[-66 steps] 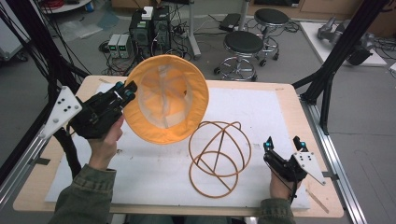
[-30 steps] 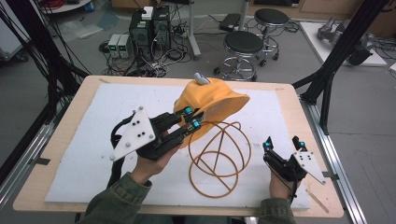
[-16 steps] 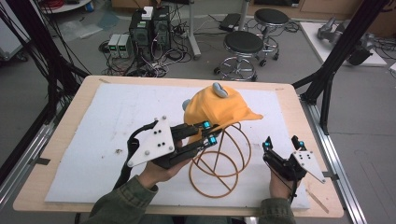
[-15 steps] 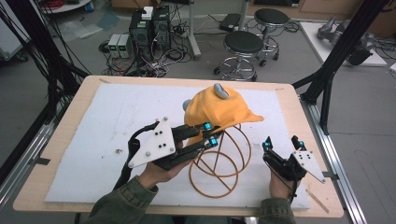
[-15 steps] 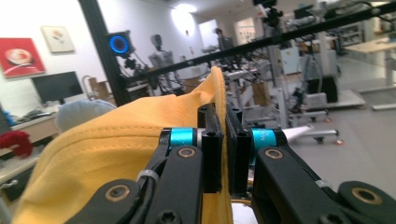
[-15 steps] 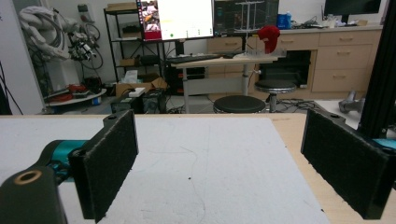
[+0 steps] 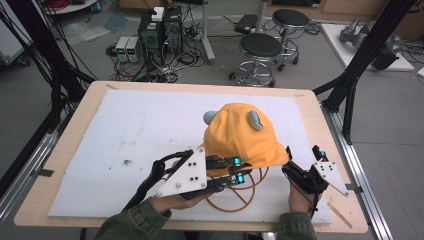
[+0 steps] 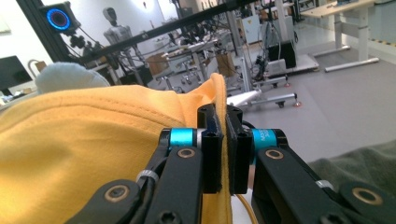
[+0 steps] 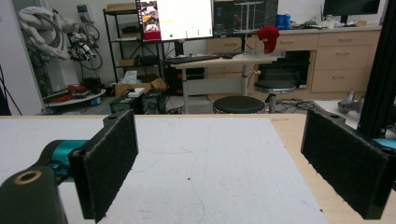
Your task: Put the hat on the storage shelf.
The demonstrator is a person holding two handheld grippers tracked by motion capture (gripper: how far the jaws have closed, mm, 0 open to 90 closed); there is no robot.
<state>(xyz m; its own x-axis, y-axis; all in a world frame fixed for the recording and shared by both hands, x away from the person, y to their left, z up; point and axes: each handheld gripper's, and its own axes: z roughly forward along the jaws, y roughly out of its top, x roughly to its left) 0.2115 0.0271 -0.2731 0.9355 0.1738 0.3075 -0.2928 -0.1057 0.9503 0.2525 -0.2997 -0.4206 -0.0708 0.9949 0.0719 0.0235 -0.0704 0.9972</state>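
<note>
— High view: where's the yellow hat (image 7: 241, 135)?
— On the white mat (image 7: 140, 125), covering an orange wire ring (image 7: 235, 200). Left gripper (image 7: 237, 170) pinches its brim; right gripper (image 7: 304, 159) rests alongside, jaws wide, empty.

1. The left tool (image 8: 223, 149) pinches the edge of a yellow hat (image 8: 84, 154) between its two black jaws, fabric standing up in the narrow gap.
2. A pale grey ear (image 8: 65, 77) rises behind the hat's crown.
3. An orange hoop (image 8: 247, 207) shows just below the jaws.
</note>
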